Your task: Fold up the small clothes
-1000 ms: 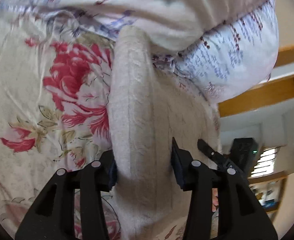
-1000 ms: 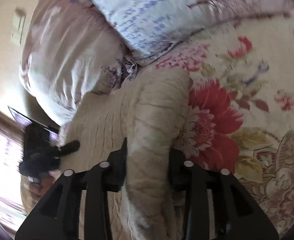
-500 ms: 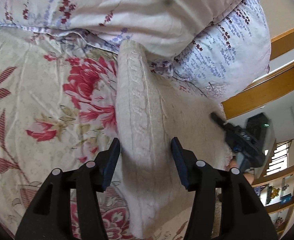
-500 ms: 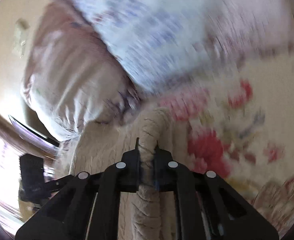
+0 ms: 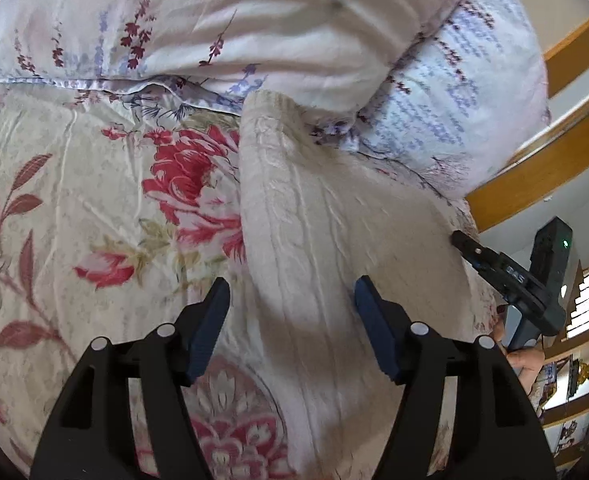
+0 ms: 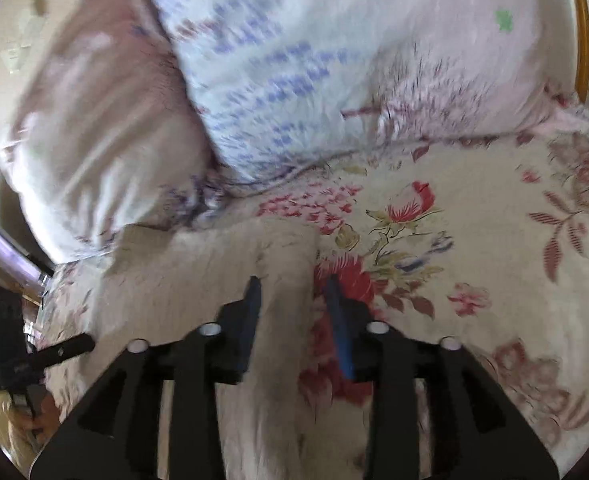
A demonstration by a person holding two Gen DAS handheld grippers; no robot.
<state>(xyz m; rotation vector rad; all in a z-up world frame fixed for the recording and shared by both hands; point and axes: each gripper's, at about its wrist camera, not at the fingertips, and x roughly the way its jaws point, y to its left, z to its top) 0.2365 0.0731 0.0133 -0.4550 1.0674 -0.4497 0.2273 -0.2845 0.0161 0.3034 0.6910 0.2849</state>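
The left gripper (image 5: 290, 312) is released, its two dark fingers (image 5: 210, 320) spread wide on either side of a raised fold of the cream knitted garment (image 5: 314, 240). Neither pad touches the knit as far as the left wrist view shows. The fold runs straight ahead from between the fingers to a ribbed end that meets the pillows (image 5: 254, 28) beyond. Left of this gripper lies the floral bedsheet (image 5: 94, 208) with its big red bloom; to its right the garment spreads flat toward the edge of the bed, where the other gripper (image 5: 510, 280) shows, with a wooden bed frame (image 5: 534, 176) behind it.

The right gripper (image 6: 294, 308) is also released, with a narrower gap, and the garment's (image 6: 198, 280) folded edge lies between its fingers (image 6: 250, 312). The picture is blurred here, so I cannot tell whether the pads touch the cloth. To this gripper's left the knit lies over the bed, and the left gripper (image 6: 34, 356) sits at its far edge. To the right is bare flowered sheet (image 6: 474, 240). Ahead, two pillows (image 6: 314, 80) are piled against one another.
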